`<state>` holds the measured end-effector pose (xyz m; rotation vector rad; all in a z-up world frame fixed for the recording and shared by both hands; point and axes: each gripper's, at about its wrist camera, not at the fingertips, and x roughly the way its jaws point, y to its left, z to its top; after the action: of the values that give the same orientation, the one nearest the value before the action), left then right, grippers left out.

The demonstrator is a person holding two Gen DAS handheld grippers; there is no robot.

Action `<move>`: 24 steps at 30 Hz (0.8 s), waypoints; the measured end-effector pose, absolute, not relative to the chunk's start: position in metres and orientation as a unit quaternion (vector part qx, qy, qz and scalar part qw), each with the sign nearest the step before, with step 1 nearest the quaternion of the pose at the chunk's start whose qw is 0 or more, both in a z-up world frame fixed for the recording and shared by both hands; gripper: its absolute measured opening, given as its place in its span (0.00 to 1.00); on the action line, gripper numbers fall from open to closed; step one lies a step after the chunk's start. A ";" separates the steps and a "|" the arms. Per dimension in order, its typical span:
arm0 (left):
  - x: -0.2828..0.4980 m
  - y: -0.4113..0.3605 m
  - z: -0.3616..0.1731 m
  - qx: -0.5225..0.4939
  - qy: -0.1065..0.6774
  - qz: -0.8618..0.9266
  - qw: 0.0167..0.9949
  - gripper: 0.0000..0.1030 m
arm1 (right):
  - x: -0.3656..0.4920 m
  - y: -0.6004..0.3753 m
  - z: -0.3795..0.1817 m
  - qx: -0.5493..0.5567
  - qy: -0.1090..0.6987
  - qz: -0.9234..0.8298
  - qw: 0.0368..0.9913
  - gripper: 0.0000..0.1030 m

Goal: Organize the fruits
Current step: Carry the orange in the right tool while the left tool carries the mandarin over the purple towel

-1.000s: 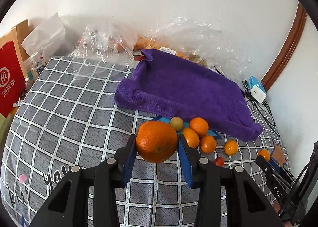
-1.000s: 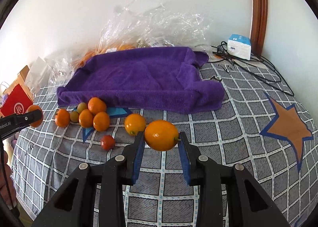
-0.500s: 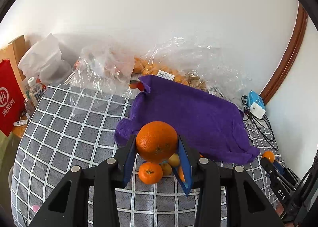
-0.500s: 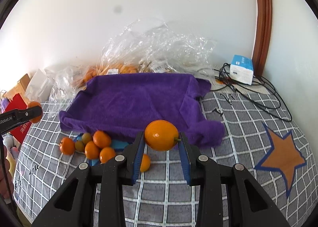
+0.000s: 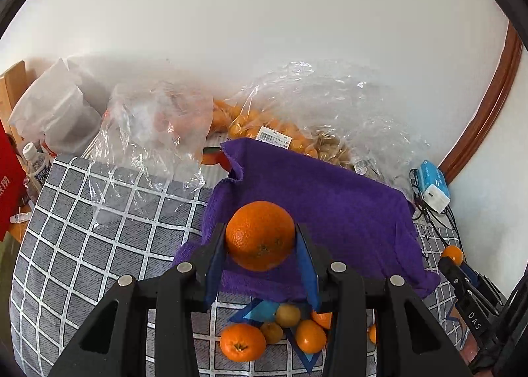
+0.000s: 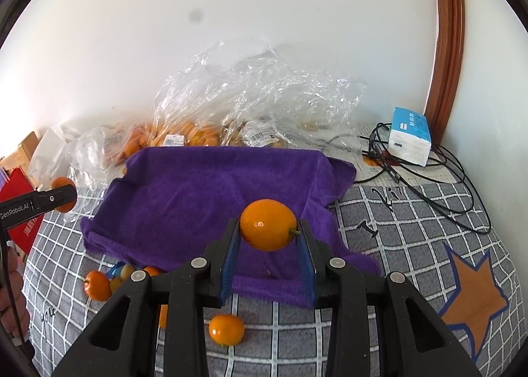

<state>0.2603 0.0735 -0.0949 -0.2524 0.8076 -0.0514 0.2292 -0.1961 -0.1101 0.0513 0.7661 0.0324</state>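
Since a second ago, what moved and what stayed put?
Both tools went forward from the loose fruit to above the purple towel. The left tool still grips the big orange, and the right tool still grips the smaller orange fruit. Nothing was let go. The loose fruit stayed on the checked cloth, now below the tools, and the towel has not shifted.

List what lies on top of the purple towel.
Nothing rests on the towel: its visible surface is bare. The left gripper and right gripper each hold an orange above its near edge, hiding a strip beneath.
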 end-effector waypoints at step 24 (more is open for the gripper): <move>0.336 0.059 -0.132 -0.094 0.431 -0.027 0.897 0.37 | 0.303 -0.197 -0.163 0.023 0.409 0.002 0.912 0.33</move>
<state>0.3359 0.0592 -0.1321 -0.1939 0.8930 -0.0569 0.3028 -0.1966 -0.1627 0.0471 0.8431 0.0039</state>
